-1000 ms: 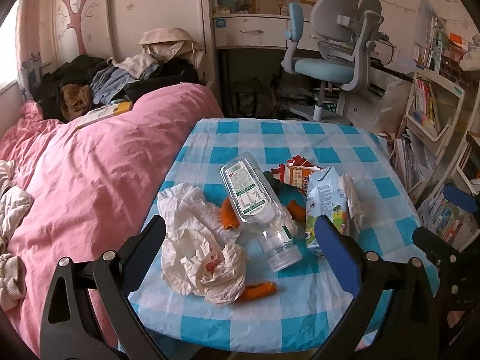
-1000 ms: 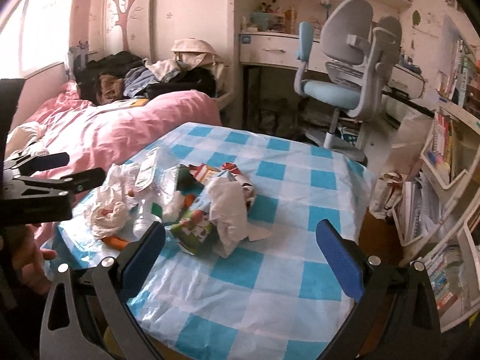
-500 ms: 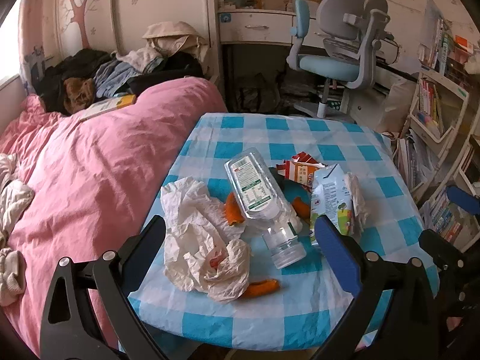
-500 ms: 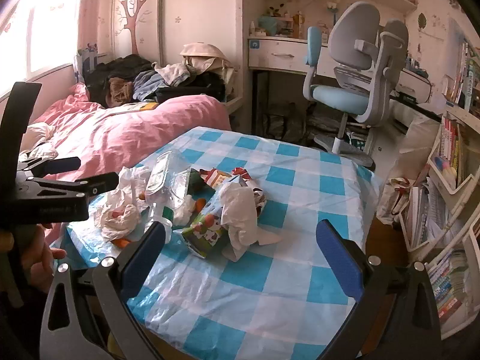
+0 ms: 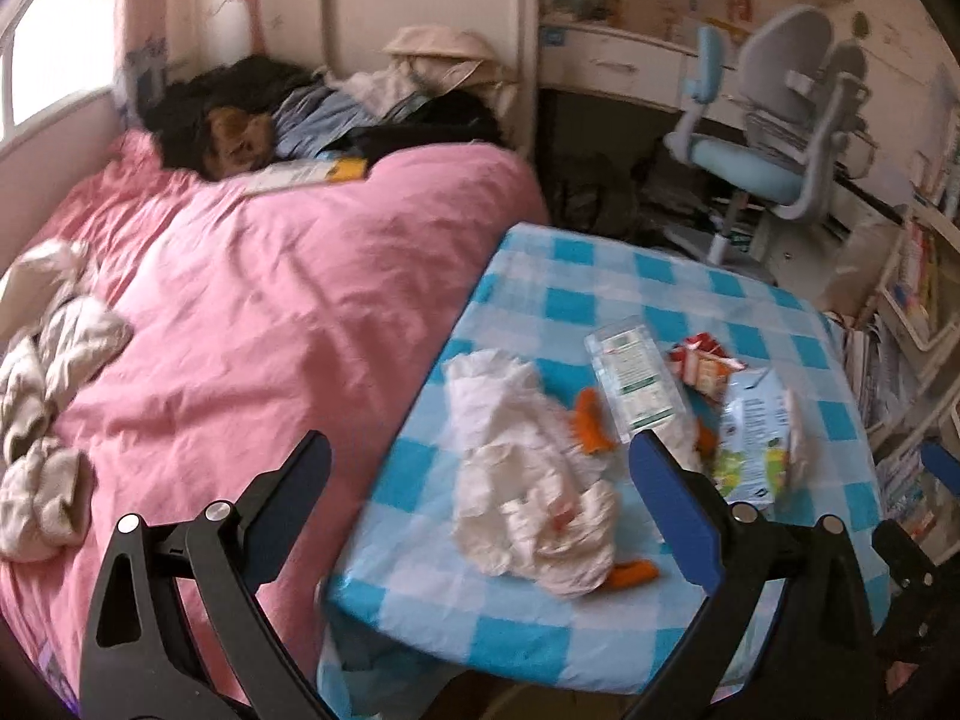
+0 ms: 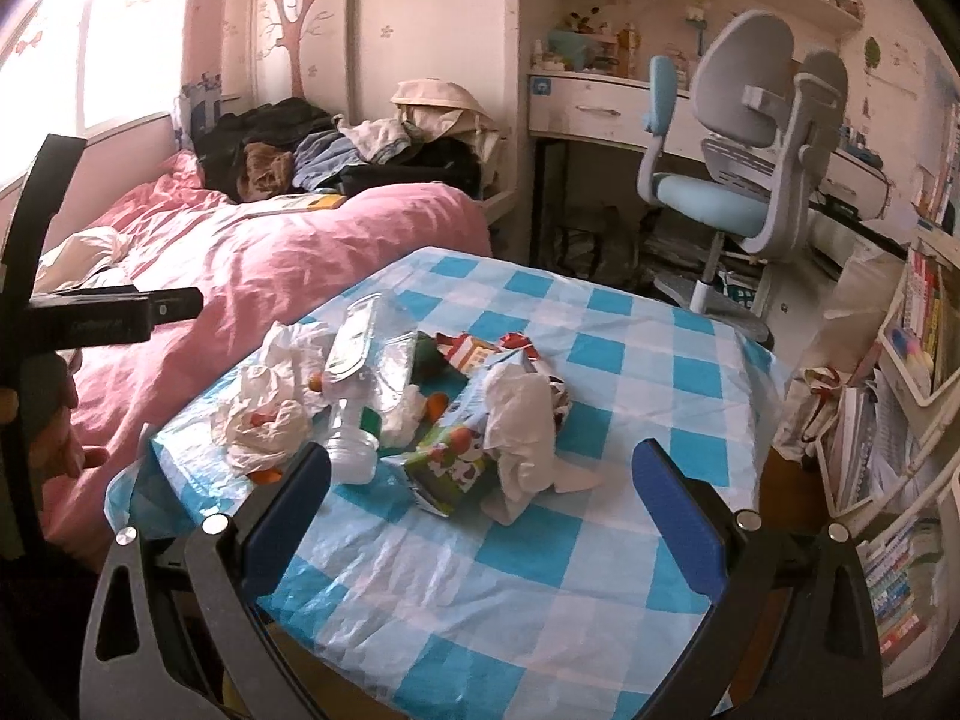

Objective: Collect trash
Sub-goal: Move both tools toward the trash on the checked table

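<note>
We stand at the opening of the collection: both grippers hang short of the table (image 6: pixel 630 360), and none of the litter on its blue-checked cloth has been picked up. The left gripper (image 5: pixel 480 483) has its jaws spread wide with nothing between them, aimed at the table's near left corner, beside the pink bed (image 5: pixel 252 312). The right gripper (image 6: pixel 480 489) is likewise wide apart and empty, facing the heap from the near edge.

The trash lies in one loose cluster toward the bed side of the table. A crumpled white plastic bag (image 5: pixel 528 480) sits nearest the left gripper, soft and puffed, with scraps of orange peel (image 5: pixel 633 573) poking out beside it. Behind it a clear flattened bottle (image 5: pixel 633 384) lies on its side with its printed label up. In the right wrist view a squashed drink carton (image 6: pixel 450 462) with fruit pictures rests at the front of the heap, a wad of white tissue (image 6: pixel 522 420) draped over it, and a red snack wrapper (image 6: pixel 474 354) just behind.

We judge the next move to be a reach down onto one piece, probably the bag or the carton. No bin or sack to receive the trash shows in either view. The light pieces overlap, so one pinch may drag its neighbours along.
</note>
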### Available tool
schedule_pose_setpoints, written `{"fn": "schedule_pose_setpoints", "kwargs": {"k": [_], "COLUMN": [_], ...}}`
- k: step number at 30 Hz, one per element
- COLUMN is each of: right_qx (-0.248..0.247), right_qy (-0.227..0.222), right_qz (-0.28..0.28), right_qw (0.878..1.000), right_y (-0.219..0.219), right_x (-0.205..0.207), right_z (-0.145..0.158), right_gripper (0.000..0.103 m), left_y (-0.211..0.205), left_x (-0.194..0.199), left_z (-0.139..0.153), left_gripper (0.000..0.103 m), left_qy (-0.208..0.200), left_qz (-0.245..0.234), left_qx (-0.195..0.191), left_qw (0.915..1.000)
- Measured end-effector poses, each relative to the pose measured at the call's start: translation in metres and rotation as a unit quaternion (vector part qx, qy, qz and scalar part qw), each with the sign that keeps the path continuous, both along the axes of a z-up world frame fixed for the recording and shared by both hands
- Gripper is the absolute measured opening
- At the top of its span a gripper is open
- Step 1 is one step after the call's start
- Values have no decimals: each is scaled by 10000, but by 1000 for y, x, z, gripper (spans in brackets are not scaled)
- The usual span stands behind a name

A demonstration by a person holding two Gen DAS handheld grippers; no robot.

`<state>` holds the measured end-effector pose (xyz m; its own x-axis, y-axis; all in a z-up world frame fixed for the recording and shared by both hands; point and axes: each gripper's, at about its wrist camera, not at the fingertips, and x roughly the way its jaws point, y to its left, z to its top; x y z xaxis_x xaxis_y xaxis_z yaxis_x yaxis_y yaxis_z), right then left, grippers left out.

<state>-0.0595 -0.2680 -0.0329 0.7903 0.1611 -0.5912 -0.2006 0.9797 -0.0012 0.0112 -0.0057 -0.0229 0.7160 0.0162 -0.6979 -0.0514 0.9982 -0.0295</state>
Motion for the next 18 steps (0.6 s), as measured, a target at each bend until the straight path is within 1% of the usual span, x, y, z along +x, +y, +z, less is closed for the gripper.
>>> {"fn": "schedule_pose_setpoints", "kwargs": {"k": [2, 3, 5, 6, 8, 10, 13, 15, 16, 17, 18], "right_qx": [2, -8, -54, -84, -159, -157, -145, -96, -85, -81, -64], "right_qy": [67, 96, 147, 164, 223, 289, 403, 458, 462, 470, 489], "right_qz": [90, 135, 210, 229, 287, 342, 377, 395, 403, 408, 423], "right_qw": [9999, 9999, 9997, 9996, 9992, 9989, 9984, 9981, 9981, 9980, 9979], "right_y": [4, 6, 11, 14, 18, 20, 22, 23, 23, 23, 23], "right_x": [2, 2, 3, 3, 5, 5, 8, 9, 9, 9, 10], "right_z": [-2, -4, -6, -8, -11, -14, -20, -21, -21, -21, -22], "right_gripper": [97, 97, 97, 97, 97, 97, 97, 97, 97, 97, 97], "left_y": [8, 10, 7, 2, -11, -26, -41, -49, -50, -51, -50], "left_x": [2, 3, 7, 9, 11, 14, 21, 29, 32, 35, 38], "left_z": [-6, -10, -19, -24, -35, -46, -61, -73, -77, -80, -84], "left_gripper": [96, 96, 96, 96, 96, 96, 96, 96, 89, 82, 62], "left_qy": [147, 225, 392, 493, 657, 776, 917, 1055, 1120, 1190, 1333], "left_qz": [93, 109, 1, -97, -270, -417, -502, -497, -514, -545, -544], "left_qx": [-111, -229, -365, -334, -139, 165, 386, 603, 609, 531, 420], "left_qw": [9998, 9994, 9986, 9982, 9974, 9960, 9938, 9913, 9905, 9900, 9887]}}
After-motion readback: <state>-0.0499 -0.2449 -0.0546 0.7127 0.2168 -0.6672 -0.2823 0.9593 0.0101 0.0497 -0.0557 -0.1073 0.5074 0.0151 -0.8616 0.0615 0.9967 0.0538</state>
